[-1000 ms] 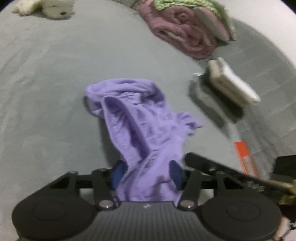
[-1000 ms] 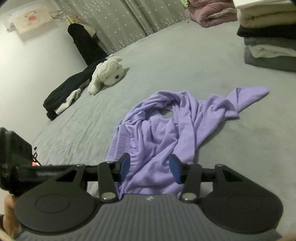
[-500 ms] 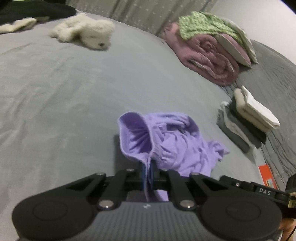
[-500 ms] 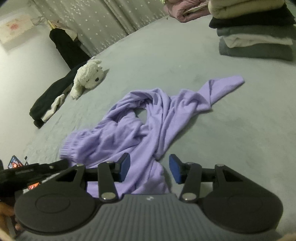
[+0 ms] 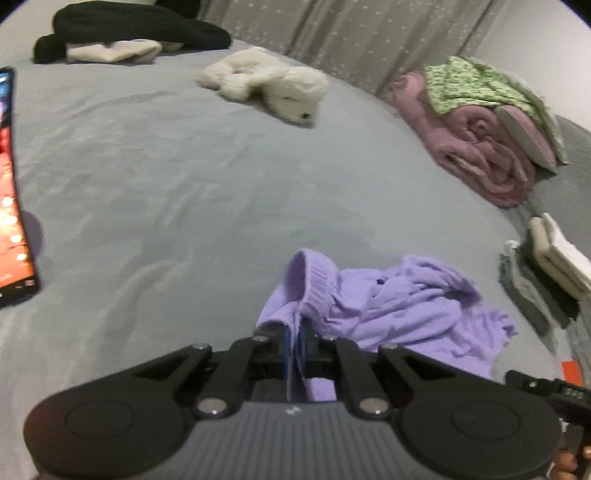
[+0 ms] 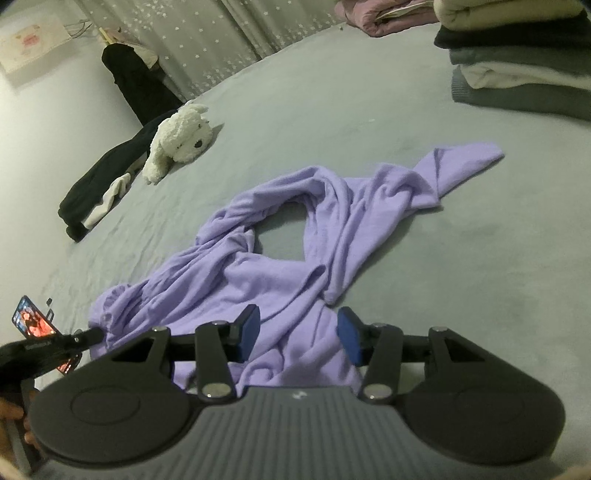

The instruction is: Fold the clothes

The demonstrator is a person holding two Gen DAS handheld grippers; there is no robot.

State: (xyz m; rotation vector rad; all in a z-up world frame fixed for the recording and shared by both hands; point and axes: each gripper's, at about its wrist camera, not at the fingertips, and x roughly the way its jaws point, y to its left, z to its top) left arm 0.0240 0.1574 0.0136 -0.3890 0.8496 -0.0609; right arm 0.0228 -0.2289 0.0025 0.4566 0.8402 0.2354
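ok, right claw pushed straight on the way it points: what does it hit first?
Most likely the purple garment: the right claw stands open with that crumpled cloth directly ahead between its fingers. Depth to it is unclear.

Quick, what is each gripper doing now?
Left gripper: shut on the purple sweater.
Right gripper: open above the sweater, gripping nothing.

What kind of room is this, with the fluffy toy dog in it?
Most likely a bedroom. A wide grey bed fills the view, with a toy dog lying on it, folded clothes stacked at one side, a rolled pink blanket, and star-patterned curtains behind.
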